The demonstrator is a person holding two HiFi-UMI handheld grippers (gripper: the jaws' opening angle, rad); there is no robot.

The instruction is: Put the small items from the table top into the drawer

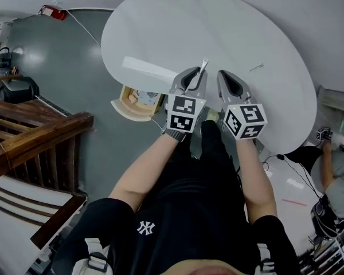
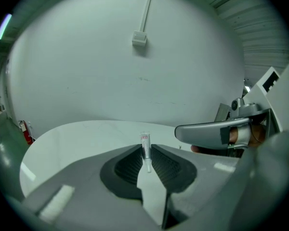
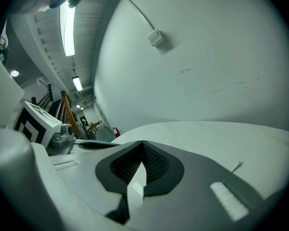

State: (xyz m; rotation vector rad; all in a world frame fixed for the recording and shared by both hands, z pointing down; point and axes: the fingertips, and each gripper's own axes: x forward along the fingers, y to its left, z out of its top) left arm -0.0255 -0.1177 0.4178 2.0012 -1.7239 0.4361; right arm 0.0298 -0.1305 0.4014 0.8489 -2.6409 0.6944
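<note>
The round white table [image 1: 160, 27] is the biggest thing here, and it is almost bare. A long white strip [image 1: 149, 69] lies flat on it. Down past the table's near left edge, the drawer [image 1: 132, 103] is pulled open. Some things sit in it, but I cannot tell what they are.

The person holds both tools over the near side of the table. The left gripper [image 1: 196, 76] is squeezed tight on a little clear tube [image 2: 145, 147]. The tube stands almost straight up between the jaws, and most of it sticks out above them. The right gripper [image 1: 225, 79] is close beside it. Its jaws are pressed together with nothing in them.

The smallest thing is a tiny thin item [image 1: 256, 67] lying on the table, off to the right (too small to say what it is).

I think the tube goes in the drawer next. It is pinched only near its bottom end, so a quick swing could tip it or let it slip out. The drawer is low and off to the side, so letting go too soon could drop the tube on the floor.
</note>
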